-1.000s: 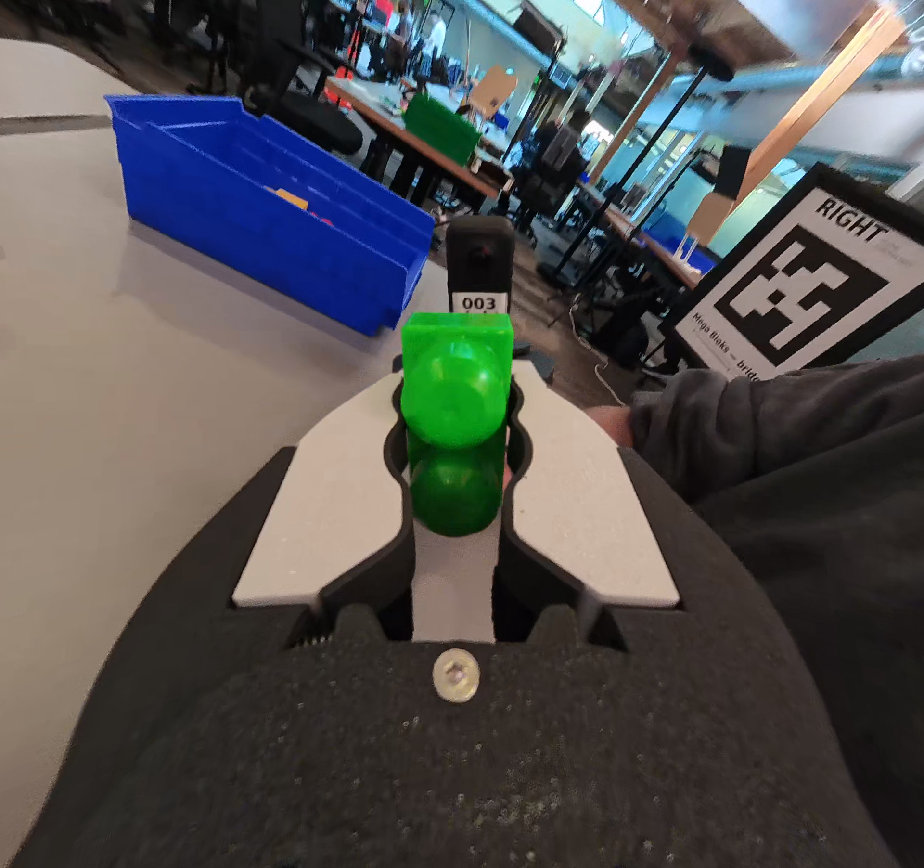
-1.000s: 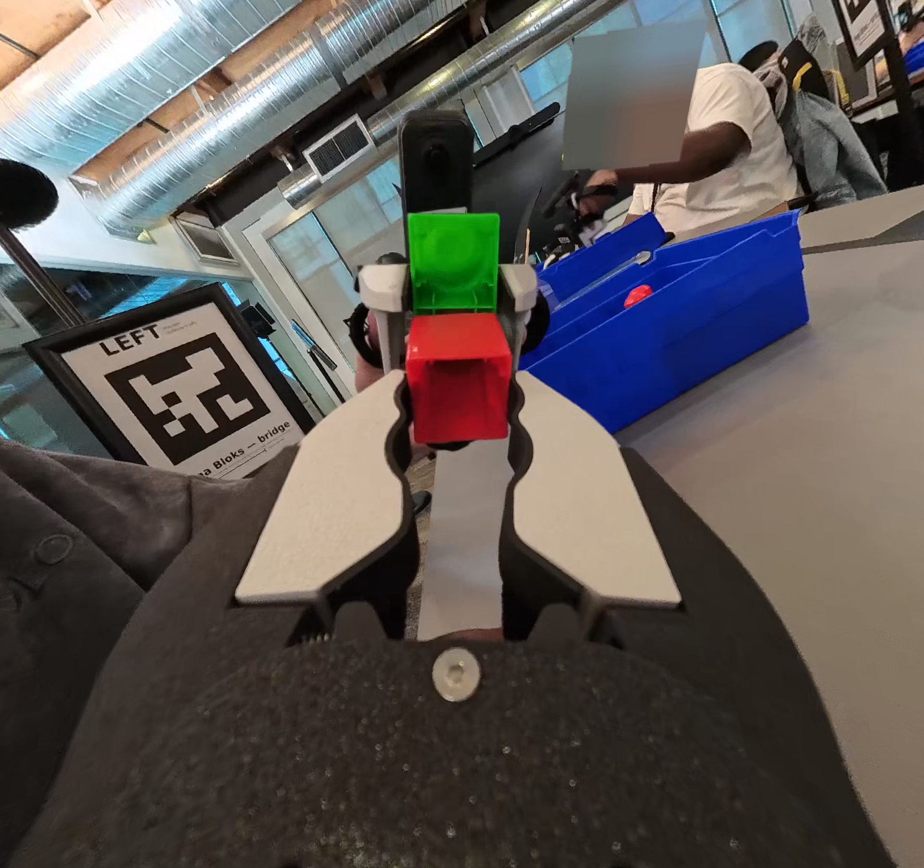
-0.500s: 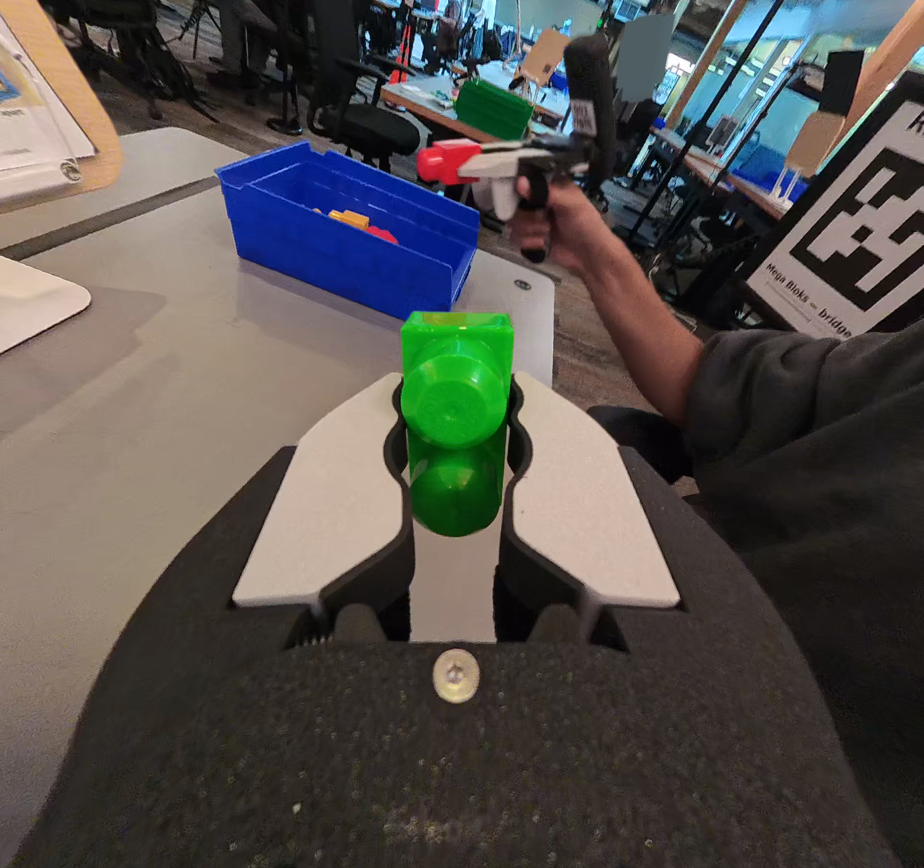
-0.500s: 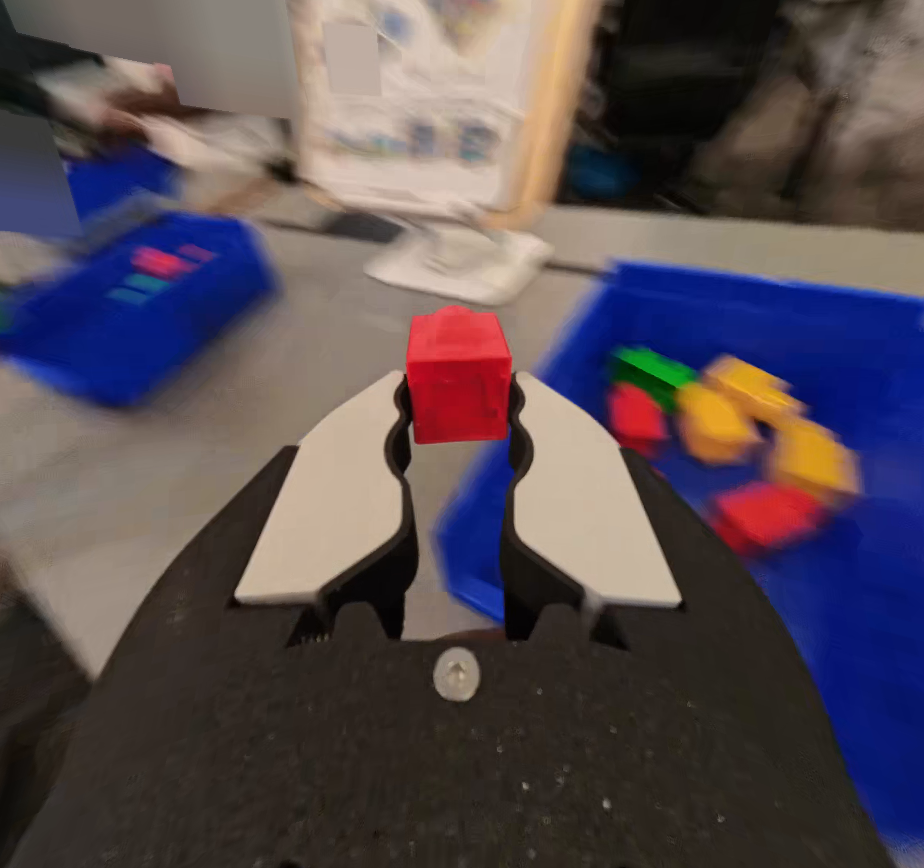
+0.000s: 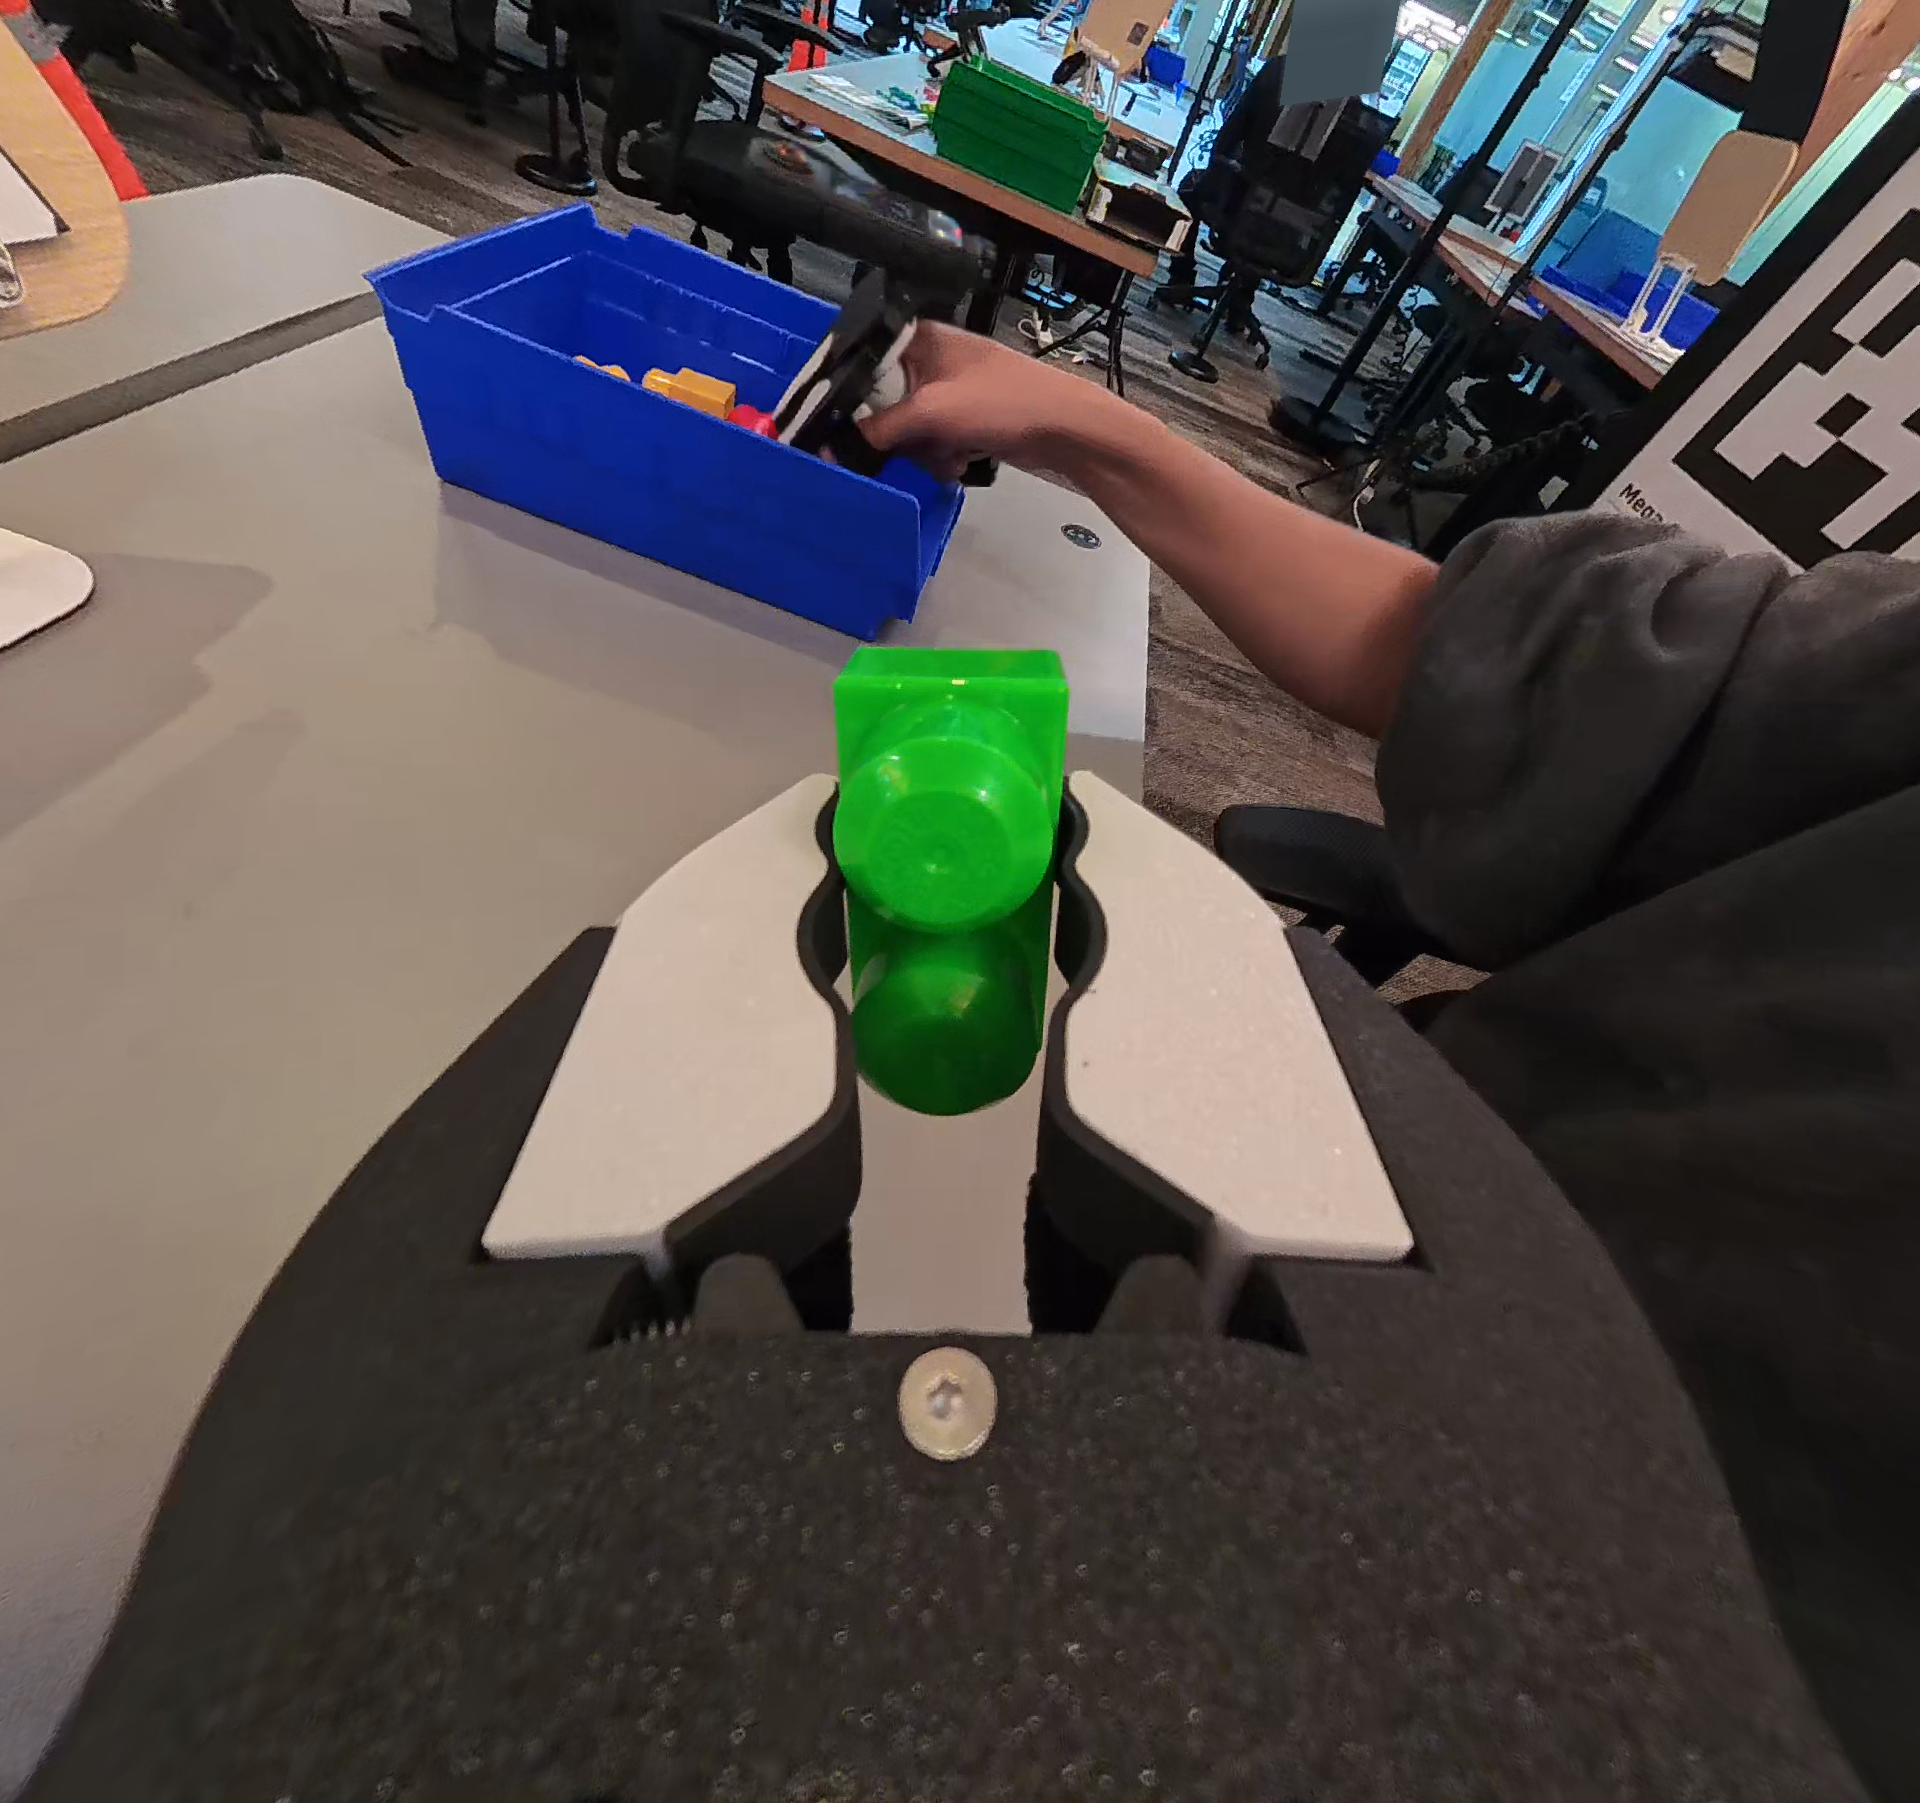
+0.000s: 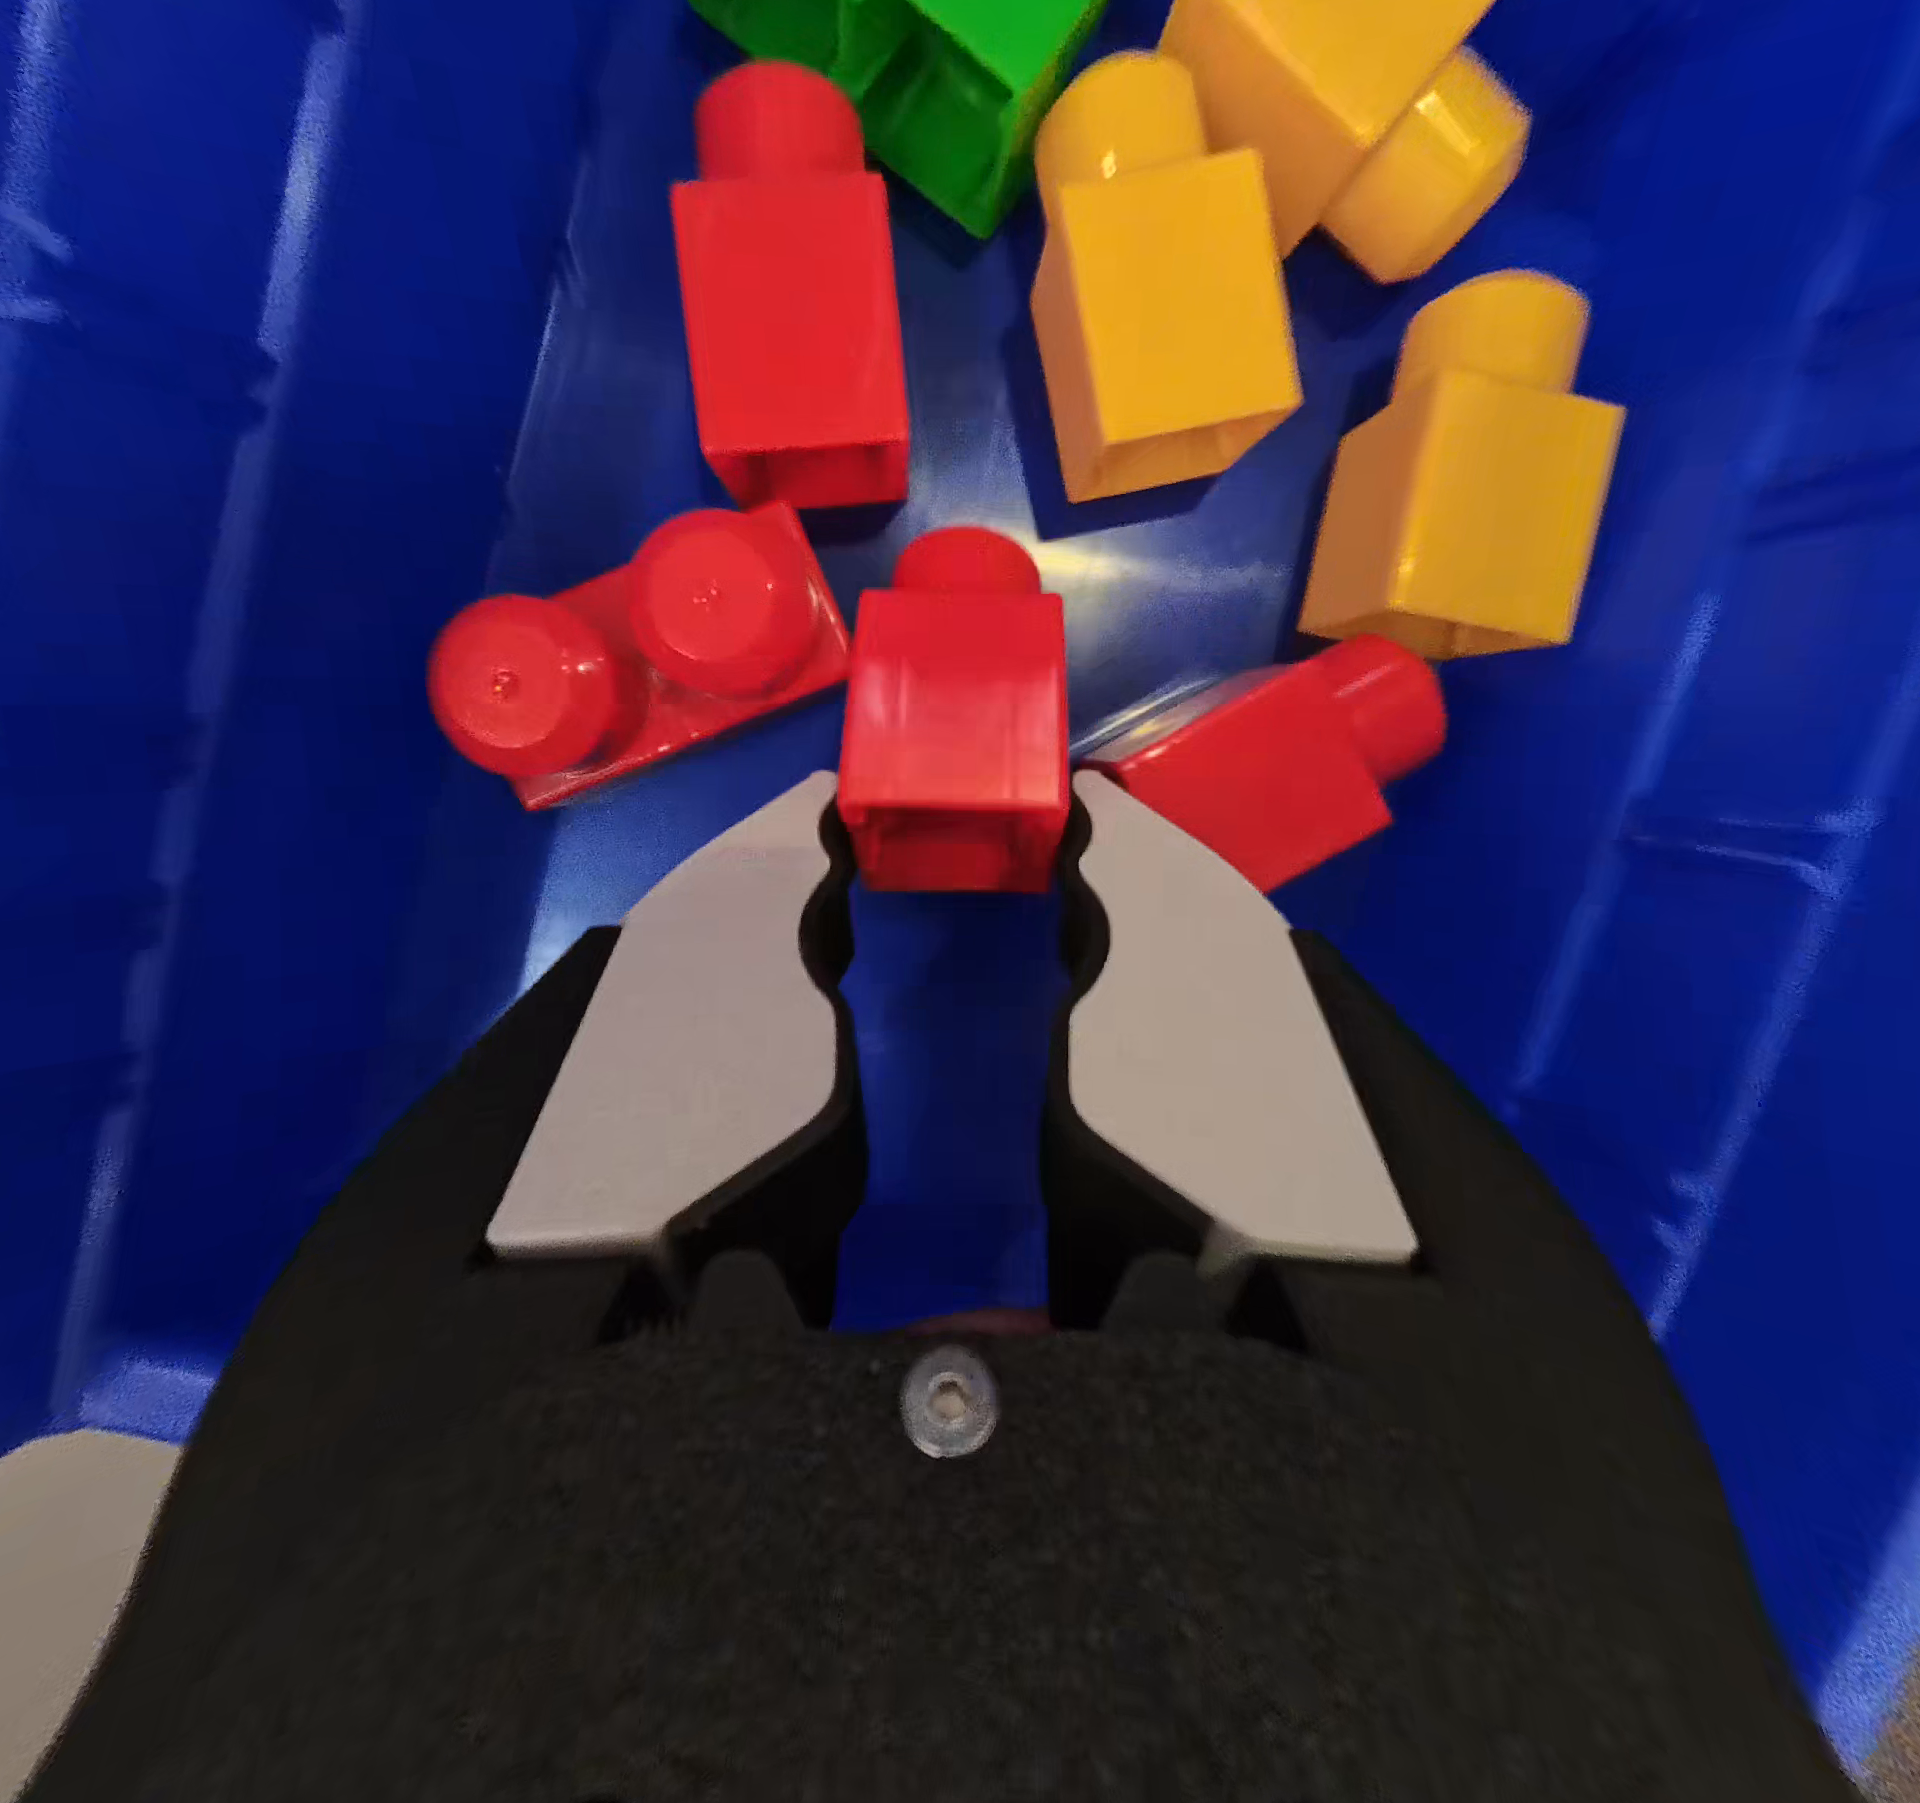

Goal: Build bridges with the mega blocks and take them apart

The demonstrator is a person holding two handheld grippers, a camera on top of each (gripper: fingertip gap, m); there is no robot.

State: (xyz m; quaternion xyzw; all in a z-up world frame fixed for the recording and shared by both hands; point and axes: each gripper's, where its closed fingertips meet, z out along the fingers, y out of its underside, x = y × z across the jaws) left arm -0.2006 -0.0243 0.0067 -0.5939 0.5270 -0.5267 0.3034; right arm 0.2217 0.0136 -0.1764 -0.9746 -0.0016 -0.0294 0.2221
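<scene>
I have swung my right gripper [image 6: 954, 823] down into the blue bin [image 6: 260, 506], fingers clamped on the red block [image 6: 951, 704]; left gripper [image 5: 948, 906] pinches the green block [image 5: 940, 860]. Teardown, I judge.

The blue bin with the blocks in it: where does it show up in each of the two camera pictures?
Left wrist view: the blue bin sits upper left on the grey table, and the right gripper dips into it.
Right wrist view: the blue bin fills the frame, its walls on both sides of the loose blocks.
Shared landmark: the right gripper, shut on a red block, shows in both.
</scene>
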